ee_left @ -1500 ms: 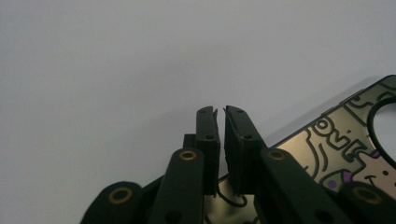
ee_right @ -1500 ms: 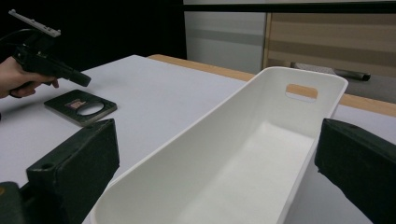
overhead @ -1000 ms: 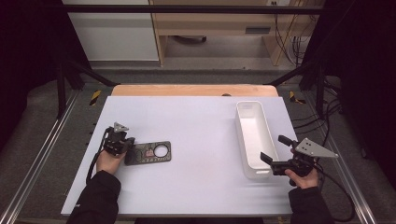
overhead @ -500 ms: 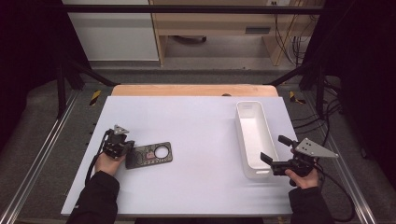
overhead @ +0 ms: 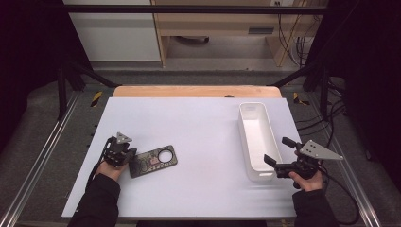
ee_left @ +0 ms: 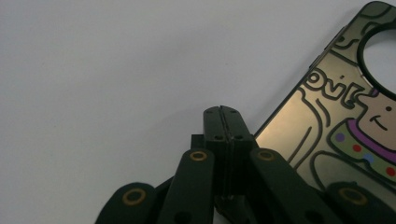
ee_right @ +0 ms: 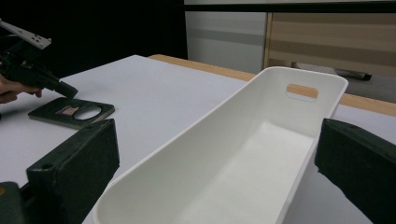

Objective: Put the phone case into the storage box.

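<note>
Near edge of the white table (overhead: pixel 189 189): two dark-sleeved forearms enter from the bottom of the high view, one gripper in each hand.

Left gripper (overhead: pixel 124 153): low over the table at the near left. In the left gripper view its black jaws are pressed flat together, nothing between them, tips (ee_left: pixel 223 112) just beside the edge of the dark flat phone case with a round camera hole and a printed cartoon figure (ee_left: pixel 345 126). Cannot tell whether the tips touch the case. Case lies flat on the table (overhead: pixel 153 161), just right of this gripper, round hole toward its far right end.

Right gripper (overhead: pixel 279 156): near right, jaws spread wide. In the right gripper view the two black pads (ee_right: pixel 74 168) stand on either side of the near end of the long white plastic bin (ee_right: pixel 243 158), not closed on it. Bin (overhead: pixel 257 142) is empty, runs lengthwise away from the person, with a slot handle in its far wall.

Beyond the table: wooden edge strip (overhead: pixel 196 91), then pale cabinets (overhead: pixel 113 33) and cables on the floor at the right.
</note>
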### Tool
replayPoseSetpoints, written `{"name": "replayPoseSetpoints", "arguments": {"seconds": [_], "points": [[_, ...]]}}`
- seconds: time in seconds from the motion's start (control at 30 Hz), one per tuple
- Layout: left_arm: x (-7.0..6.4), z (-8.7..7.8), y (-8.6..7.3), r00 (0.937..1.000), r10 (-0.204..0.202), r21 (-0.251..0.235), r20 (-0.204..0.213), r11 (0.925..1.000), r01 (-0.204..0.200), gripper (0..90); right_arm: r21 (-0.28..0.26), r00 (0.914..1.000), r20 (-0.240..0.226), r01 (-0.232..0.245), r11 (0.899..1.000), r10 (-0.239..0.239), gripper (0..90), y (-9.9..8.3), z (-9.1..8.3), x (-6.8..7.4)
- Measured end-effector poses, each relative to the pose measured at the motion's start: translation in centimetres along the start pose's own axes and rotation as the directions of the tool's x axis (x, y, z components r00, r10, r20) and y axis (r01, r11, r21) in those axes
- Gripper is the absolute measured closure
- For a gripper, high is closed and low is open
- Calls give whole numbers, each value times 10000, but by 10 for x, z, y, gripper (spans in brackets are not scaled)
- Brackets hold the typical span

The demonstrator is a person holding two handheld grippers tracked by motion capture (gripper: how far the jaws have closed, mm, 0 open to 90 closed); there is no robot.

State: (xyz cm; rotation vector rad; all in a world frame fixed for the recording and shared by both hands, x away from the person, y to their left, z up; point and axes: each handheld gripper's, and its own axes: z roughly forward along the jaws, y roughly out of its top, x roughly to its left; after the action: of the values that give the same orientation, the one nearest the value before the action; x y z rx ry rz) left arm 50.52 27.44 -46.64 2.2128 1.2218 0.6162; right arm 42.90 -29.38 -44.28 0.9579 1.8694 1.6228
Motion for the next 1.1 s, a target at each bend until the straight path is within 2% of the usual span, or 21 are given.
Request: {"name": "replayPoseSetpoints", "arguments": {"seconds": [0.27,0.57,0.83,0.97,1.1], "points": [[-6,-5,-4,9998,163,26,60,9999,-163,894,5,10000,20,6,10000,-6,3,0,-1,0],[-18,-13,-11,9985,541,68,98,9985,-541,894,-46,10000,-5,-22,10000,22,3,0,-2,0],[-19,-13,-13,9984,560,29,127,9984,-560,893,-34,10000,0,-16,10000,16,3,0,-2,0],[-15,-17,-12,9987,502,-340,106,9982,-498,887,-65,10000,20,2,10000,-2,3,1,-2,-1],[-11,-22,-10,9990,397,-796,219,9961,-378,814,-77,10000,17,1,10000,-1,3,1,-2,-1]]}}
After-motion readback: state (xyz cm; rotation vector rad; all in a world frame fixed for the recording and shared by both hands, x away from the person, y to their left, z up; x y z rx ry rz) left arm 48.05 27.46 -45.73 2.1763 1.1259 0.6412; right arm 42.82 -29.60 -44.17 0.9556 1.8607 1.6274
